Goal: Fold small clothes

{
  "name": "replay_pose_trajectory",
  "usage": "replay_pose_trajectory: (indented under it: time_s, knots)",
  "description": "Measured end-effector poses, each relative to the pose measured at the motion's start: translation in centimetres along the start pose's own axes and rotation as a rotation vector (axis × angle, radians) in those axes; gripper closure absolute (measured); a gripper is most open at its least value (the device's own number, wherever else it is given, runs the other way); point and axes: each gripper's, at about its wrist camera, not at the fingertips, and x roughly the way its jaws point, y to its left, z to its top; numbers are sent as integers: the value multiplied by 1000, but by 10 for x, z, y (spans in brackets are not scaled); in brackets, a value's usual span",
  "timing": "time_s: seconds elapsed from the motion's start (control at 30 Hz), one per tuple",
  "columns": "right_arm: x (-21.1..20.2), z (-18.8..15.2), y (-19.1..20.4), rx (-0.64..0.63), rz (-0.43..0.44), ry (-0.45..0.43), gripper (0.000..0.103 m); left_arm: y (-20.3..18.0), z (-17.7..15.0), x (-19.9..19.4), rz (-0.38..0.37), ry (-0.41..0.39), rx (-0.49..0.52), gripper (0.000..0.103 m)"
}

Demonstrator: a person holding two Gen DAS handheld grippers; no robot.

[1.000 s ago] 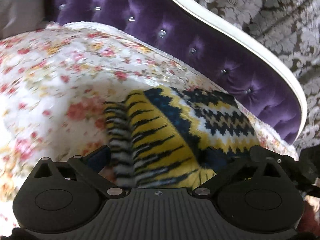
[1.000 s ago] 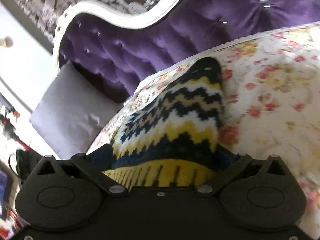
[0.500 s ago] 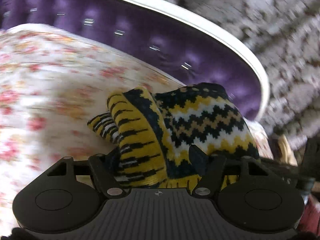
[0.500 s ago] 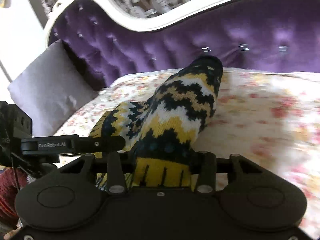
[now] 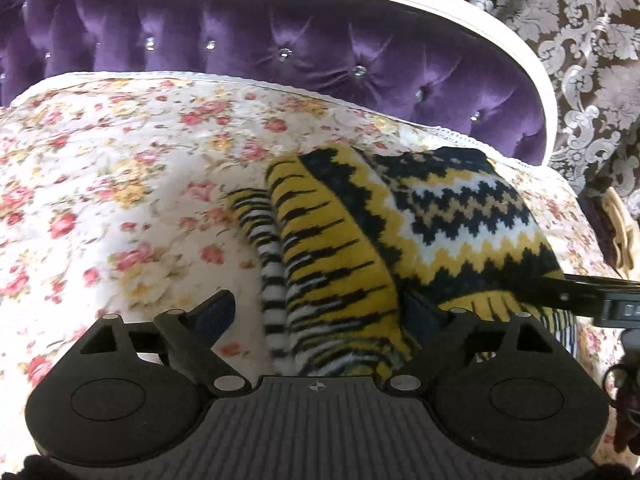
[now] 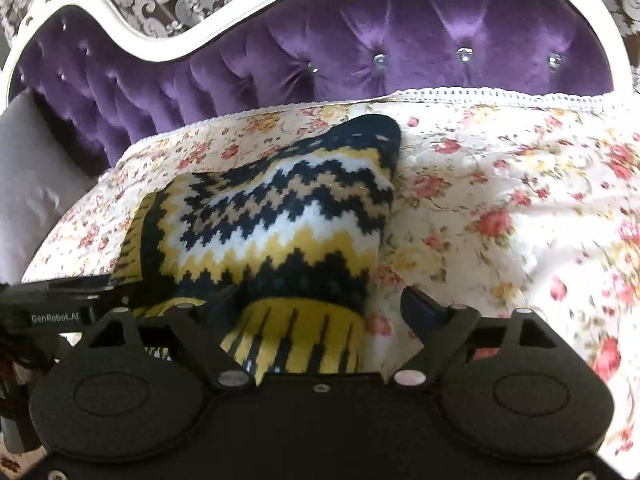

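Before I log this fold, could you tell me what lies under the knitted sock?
Under the knitted sock lies the floral bedspread; whatever sits directly beneath the sock is covered.

Flowered bedspread (image 5: 120, 168) lies open left of the knitted sock (image 5: 400, 232) and right of it in the right wrist view; the tufted purple headboard (image 6: 400, 40) blocks passage beyond.

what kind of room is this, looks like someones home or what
Most likely a bedroom in a home. A floral quilt covers what looks like a bed, backed by a tufted purple velvet headboard with a white curved frame, and damask wallpaper behind it. A knit zigzag garment lies on the quilt.
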Motion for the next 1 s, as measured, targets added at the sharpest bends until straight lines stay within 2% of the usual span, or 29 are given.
replay_pose_trajectory:
  time_s: [0.1,0.2,0.33,0.47,0.63,0.83,1.0]
  knots:
    - [-15,-2,7,-7,-25,-36,12,1,-3,-17,52,-38,15,13]
    - [-40,-6,14,-13,-49,-95,1,4,-8,-44,141,-98,-1,16]
    - [-72,-17,25,2,-59,-175,0,4,-19,-89,196,-191,-12,16]
    - [-97,-31,44,-8,-73,-222,0,-9,-31,-127,242,-243,11,16]
    - [-124,-55,64,-6,-54,-247,0,-28,-55,-167,239,-281,10,16]
    - [-157,-81,81,12,-54,-289,0,-53,-81,-190,222,-273,32,16]
    - [-181,-96,90,8,-72,-315,0,-75,-98,-208,253,-288,30,16]
